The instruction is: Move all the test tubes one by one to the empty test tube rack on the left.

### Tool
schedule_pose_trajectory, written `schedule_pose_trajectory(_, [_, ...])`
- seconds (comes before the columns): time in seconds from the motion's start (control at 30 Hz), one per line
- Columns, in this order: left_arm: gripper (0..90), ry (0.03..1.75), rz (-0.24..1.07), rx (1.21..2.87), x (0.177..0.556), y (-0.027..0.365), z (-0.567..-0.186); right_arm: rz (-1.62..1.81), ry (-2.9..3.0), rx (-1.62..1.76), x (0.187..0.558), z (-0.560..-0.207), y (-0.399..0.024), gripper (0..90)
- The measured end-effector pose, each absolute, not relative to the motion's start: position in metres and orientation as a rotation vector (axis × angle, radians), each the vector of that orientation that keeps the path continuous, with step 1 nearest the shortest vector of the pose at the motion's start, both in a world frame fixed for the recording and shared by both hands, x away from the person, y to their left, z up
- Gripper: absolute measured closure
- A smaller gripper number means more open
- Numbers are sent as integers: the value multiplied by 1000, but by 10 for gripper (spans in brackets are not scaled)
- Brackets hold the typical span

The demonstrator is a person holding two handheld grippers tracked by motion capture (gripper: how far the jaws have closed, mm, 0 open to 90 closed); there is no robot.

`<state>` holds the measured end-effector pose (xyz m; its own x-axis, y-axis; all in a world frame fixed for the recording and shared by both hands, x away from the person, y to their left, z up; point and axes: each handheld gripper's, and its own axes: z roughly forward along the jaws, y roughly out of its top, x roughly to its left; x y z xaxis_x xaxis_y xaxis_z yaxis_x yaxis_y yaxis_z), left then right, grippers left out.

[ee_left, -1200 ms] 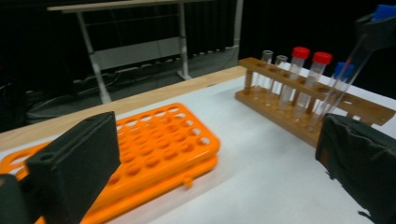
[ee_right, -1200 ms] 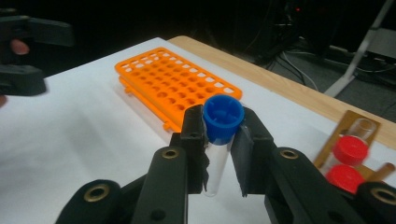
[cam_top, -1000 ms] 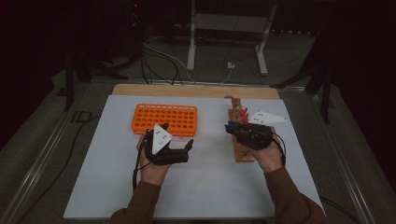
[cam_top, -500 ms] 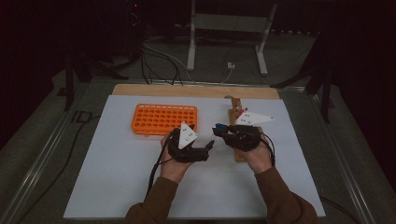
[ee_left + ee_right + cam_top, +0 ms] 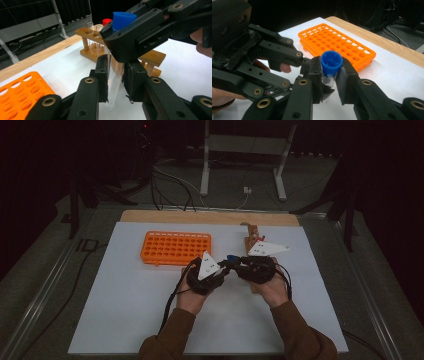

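Above the unmarked white table (image 5: pixel 125 310), the left gripper (image 5: pixel 116 85), its jaws just closed, clamped the lower glass of a clear test tube (image 5: pixel 111 87). The right gripper (image 5: pixel 329 75) pinched the same tube under its blue cap (image 5: pixel 331 63). No lettering was legible on the orange rack (image 5: pixel 176 247) or wooden rack (image 5: pixel 150 56).
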<state>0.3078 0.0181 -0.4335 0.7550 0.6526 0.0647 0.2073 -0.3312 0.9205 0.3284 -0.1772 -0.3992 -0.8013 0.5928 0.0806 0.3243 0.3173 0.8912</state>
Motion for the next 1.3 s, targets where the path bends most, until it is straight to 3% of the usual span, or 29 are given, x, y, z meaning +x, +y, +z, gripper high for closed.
schedule_pose_trajectory(0.1, [765, 656, 528, 1897, 309, 18, -434, 1514, 2322, 831, 328, -399, -179, 707])
schedule_pose_trajectory(0.13, [766, 662, 529, 1898, 310, 19, -434, 1552, 2320, 822, 328, -399, -183, 624])
schedule_pose_trajectory(0.17, [766, 668, 529, 1894, 311, 21, -435, 1552, 2320, 822, 328, -399, -183, 624])
schedule_pose_trajectory(0.2, [769, 672, 532, 1895, 312, 22, -434, 1560, 2298, 817, 327, -398, -187, 530])
schedule_pose_trajectory(0.23, [769, 678, 532, 1889, 313, 24, -434, 1560, 2298, 817, 327, -398, -187, 530])
schedule_pose_trajectory(0.33, [771, 700, 532, 1865, 316, 28, -433, 1572, 2255, 832, 326, -397, -195, 386])
schedule_pose_trajectory(0.37, [771, 706, 530, 1856, 317, 30, -433, 1568, 2235, 853, 325, -397, -200, 303])
schedule_pose_trajectory(0.4, [771, 715, 527, 1849, 318, 31, -433, 1568, 2235, 853, 325, -397, -200, 303])
schedule_pose_trajectory(0.43, [771, 719, 526, 1846, 319, 33, -433, 1550, 2208, 864, 323, -399, -205, 223])
schedule_pose_trajectory(0.47, [771, 722, 527, 1842, 320, 35, -433, 1550, 2208, 864, 323, -399, -205, 223])
schedule_pose_trajectory(0.5, [772, 728, 526, 1837, 321, 36, -433, 1539, 2183, 883, 321, -400, -211, 165])
schedule_pose_trajectory(0.93, [771, 771, 552, 1779, 335, 52, -435, 1485, 2126, 946, 308, -413, -245, 34])
schedule_pose_trajectory(1.3, [771, 837, 582, 1756, 352, 62, -443, 1456, 2082, 1006, 298, -426, -264, 2])
